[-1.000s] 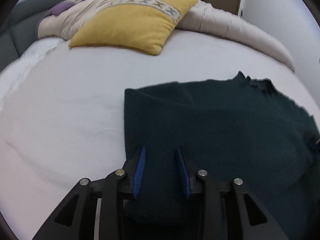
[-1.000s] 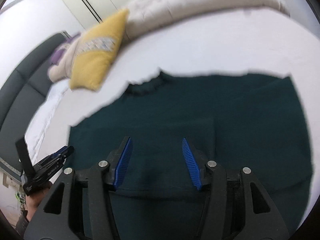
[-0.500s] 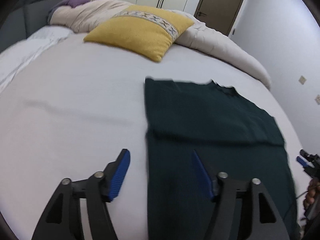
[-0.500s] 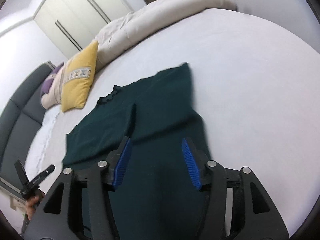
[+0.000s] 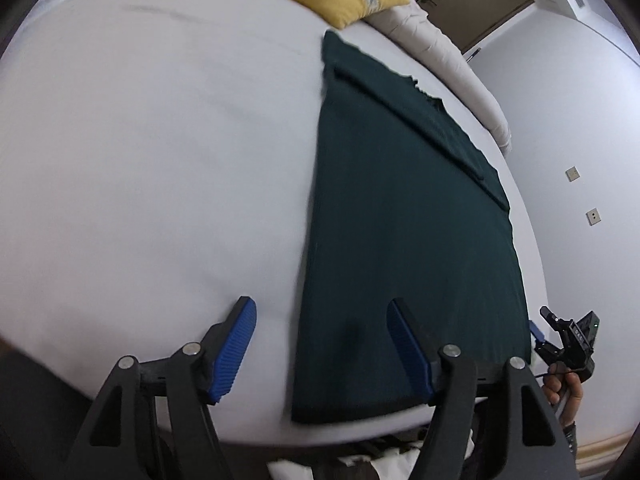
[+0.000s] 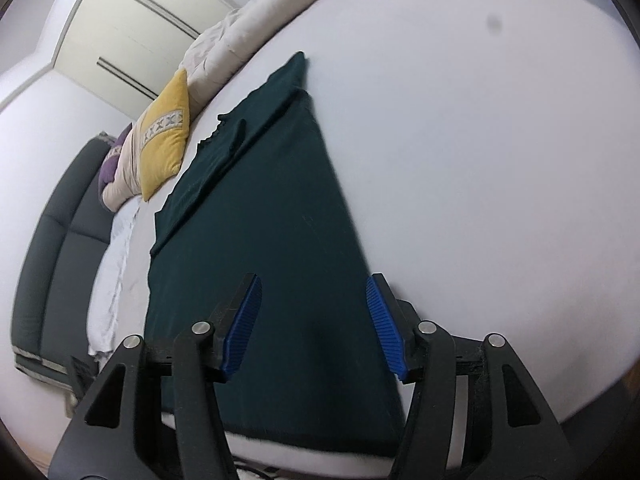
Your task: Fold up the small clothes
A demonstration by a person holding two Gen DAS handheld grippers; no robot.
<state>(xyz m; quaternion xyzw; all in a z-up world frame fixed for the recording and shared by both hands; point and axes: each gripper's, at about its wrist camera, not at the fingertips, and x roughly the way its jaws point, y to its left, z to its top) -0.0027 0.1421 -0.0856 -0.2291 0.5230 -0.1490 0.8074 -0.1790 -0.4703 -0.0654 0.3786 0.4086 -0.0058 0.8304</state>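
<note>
Left wrist view: a dark green sweater (image 5: 408,216) lies flat on the white bed (image 5: 160,160), its sleeves folded in across the chest. The left gripper (image 5: 324,348), jaws spread after just opening, hovers empty above the hem's left corner. Only here the right gripper (image 5: 560,340) shows, in a hand (image 5: 564,390).

Right wrist view: the sweater (image 6: 272,240) tapers toward a yellow pillow (image 6: 166,140). The right gripper (image 6: 314,320), just widened, brackets the right hem, pressing nothing. Only here a grey headboard (image 6: 52,260) shows.

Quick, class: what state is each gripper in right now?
Left gripper: open, holding nothing, jaws just opened.
Right gripper: open, holding nothing, jaws just opening above the dark green garment.
</note>
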